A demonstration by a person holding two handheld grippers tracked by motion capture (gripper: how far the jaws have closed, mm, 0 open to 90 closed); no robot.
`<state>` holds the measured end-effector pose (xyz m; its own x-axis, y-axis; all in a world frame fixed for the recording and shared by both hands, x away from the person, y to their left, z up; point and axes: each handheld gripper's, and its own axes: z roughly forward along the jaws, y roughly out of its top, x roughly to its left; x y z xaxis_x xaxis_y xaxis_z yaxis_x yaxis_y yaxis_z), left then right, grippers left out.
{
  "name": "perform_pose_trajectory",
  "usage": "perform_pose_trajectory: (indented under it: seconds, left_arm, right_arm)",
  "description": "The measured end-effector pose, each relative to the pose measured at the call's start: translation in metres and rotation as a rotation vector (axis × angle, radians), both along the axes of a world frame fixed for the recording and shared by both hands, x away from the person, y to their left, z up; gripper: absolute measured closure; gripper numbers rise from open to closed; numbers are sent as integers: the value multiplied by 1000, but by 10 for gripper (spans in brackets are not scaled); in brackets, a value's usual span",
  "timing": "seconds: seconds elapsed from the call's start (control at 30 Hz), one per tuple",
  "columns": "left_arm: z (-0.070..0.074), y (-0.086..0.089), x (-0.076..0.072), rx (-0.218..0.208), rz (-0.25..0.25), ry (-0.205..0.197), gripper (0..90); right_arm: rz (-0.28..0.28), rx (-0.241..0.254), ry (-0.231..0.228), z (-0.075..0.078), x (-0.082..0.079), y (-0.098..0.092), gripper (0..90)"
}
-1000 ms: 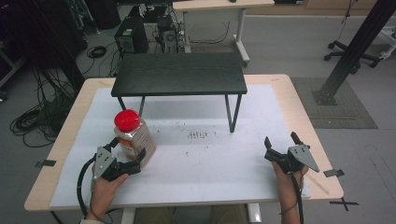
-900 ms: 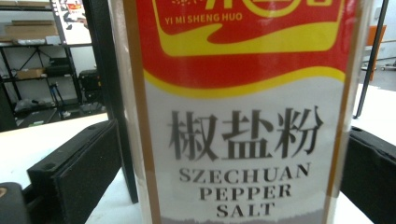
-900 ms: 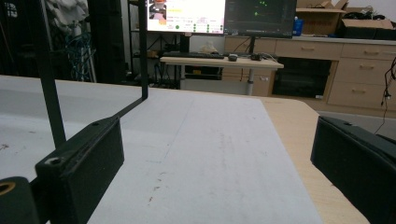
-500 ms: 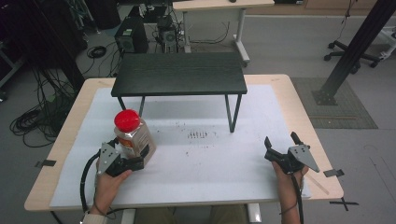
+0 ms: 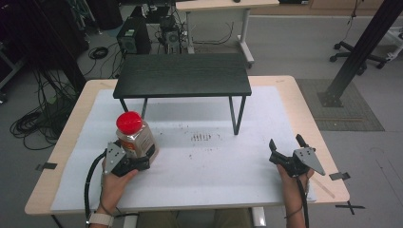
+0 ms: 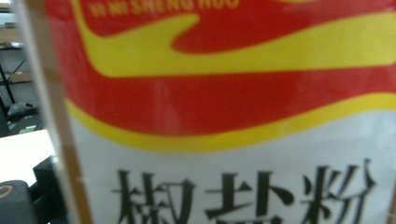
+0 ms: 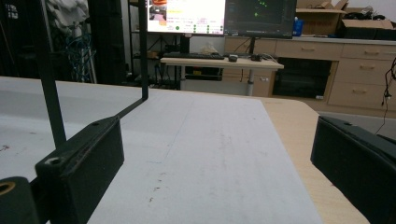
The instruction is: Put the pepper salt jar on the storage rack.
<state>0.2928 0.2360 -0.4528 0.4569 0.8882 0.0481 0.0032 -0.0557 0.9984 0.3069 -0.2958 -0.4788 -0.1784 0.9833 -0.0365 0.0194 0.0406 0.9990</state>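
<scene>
Layout of the table (image 5: 285, 90), high view.
Jar (image 5: 134, 137) stands at near left on the sheet (image 5: 204, 166), between the left gripper's (image 5: 142, 159) jaws; small bench (image 5: 183, 76) stands behind it at the far centre; right gripper (image 5: 285, 149) rests at near right, well apart.

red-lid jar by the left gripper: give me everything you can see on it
The jar is clear plastic by its look, with a domed red lid and brownish contents. It stands upright on the white sheet, left of centre, in front of the black shelf. The left gripper view shows its label very close: red with yellow waves above, white below with black Chinese characters. The left gripper sits around its base; its jaws have just been closing on it, though firm contact can't be confirmed.
</scene>
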Motion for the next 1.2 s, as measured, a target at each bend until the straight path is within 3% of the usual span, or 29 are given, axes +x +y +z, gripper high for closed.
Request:
perform_pose_trajectory:
  seconds: [0.8, 1.2]
  left_arm:
    - [0, -2, 3, 12, 19, -7, 98]
    - [0, 3, -4, 36, 15, -14, 210]
  right_arm:
    - [0, -1, -1, 0, 0, 0, 26]
    - [0, -5, -2, 0, 0, 0, 26]
